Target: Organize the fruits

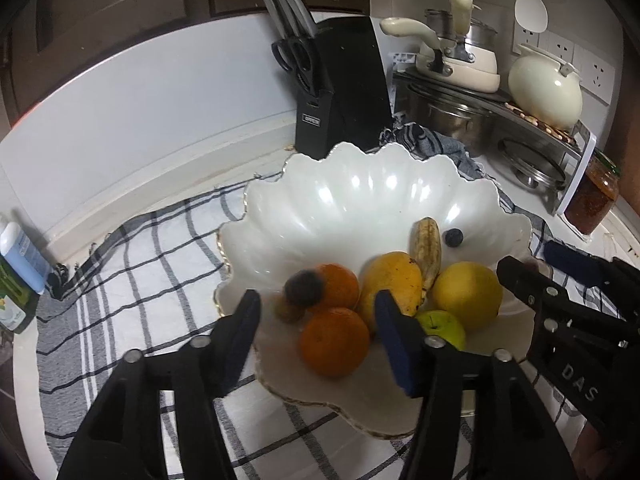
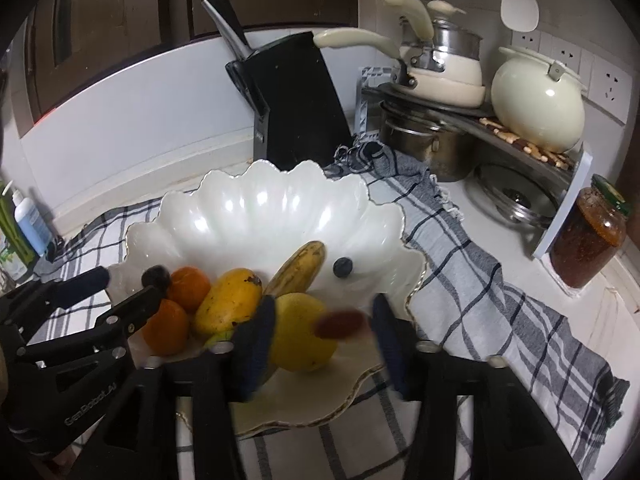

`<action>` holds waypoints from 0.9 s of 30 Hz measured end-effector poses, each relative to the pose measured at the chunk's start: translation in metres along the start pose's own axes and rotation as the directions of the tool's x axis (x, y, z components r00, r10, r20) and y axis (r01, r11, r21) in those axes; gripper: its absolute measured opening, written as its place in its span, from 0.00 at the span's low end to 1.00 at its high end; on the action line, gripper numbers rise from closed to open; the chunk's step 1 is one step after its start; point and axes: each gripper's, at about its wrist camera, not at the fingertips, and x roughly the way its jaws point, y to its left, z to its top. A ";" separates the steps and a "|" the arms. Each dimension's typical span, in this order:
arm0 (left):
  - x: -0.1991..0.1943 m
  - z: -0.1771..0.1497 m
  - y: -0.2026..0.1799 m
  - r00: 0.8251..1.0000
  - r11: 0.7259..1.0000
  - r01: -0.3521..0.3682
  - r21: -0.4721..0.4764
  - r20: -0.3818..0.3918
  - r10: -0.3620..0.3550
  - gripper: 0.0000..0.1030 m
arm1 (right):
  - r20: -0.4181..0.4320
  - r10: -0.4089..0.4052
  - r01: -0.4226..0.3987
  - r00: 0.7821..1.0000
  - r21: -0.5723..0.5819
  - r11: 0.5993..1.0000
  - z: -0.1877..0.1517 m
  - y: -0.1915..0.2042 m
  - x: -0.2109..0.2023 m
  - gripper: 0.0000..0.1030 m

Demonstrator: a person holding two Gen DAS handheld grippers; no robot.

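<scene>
White scalloped bowl sits on checked cloth on the desk. In bowl: two oranges, mango, banana, lemon, green apple, blueberry. Left gripper released, fingers spread over bowl's near rim; blurred dark plum sits between and just past them, touching the far orange, not gripped. Right gripper also released, fingers wide over bowl's right side; blurred reddish fruit shows in the gap, beside the lemon; cannot tell if it rests or is mid-air. Knife block behind bowl, pots on rack and jar to the right.
</scene>
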 end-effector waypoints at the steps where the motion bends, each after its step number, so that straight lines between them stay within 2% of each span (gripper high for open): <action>1: -0.001 0.000 0.000 1.000 1.000 -0.004 0.001 0.003 0.004 0.63 | 0.007 -0.004 0.004 1.000 -0.001 1.000 0.000 0.000 -0.002 0.63; 5: -0.009 0.001 0.002 1.000 1.000 -0.020 0.004 0.013 0.019 0.68 | 0.020 -0.013 0.013 1.000 -0.008 1.000 0.003 0.002 -0.008 0.73; 6: -0.011 0.001 0.003 1.000 1.000 -0.024 0.003 0.015 0.024 0.74 | 0.021 -0.013 0.013 1.000 -0.007 1.000 0.003 0.002 -0.009 0.77; 9: -0.020 0.001 0.008 0.998 0.998 -0.056 -0.009 0.031 0.056 0.82 | 0.032 -0.030 0.030 0.999 0.003 1.000 0.003 0.002 -0.016 0.84; 12: -0.029 -0.001 0.013 0.998 0.998 -0.059 -0.022 0.038 0.059 0.85 | 0.041 -0.043 0.043 0.998 0.004 0.999 0.004 0.005 -0.023 0.88; 17: -0.049 -0.005 0.021 0.992 0.994 -0.106 -0.032 0.064 0.108 0.96 | 0.067 -0.065 0.066 0.996 -0.008 0.998 0.003 0.013 -0.040 0.90; 27: -0.090 -0.020 0.040 0.984 0.989 -0.139 -0.054 0.108 0.144 0.99 | 0.113 -0.064 0.066 0.992 -0.012 0.998 -0.003 0.032 -0.078 0.91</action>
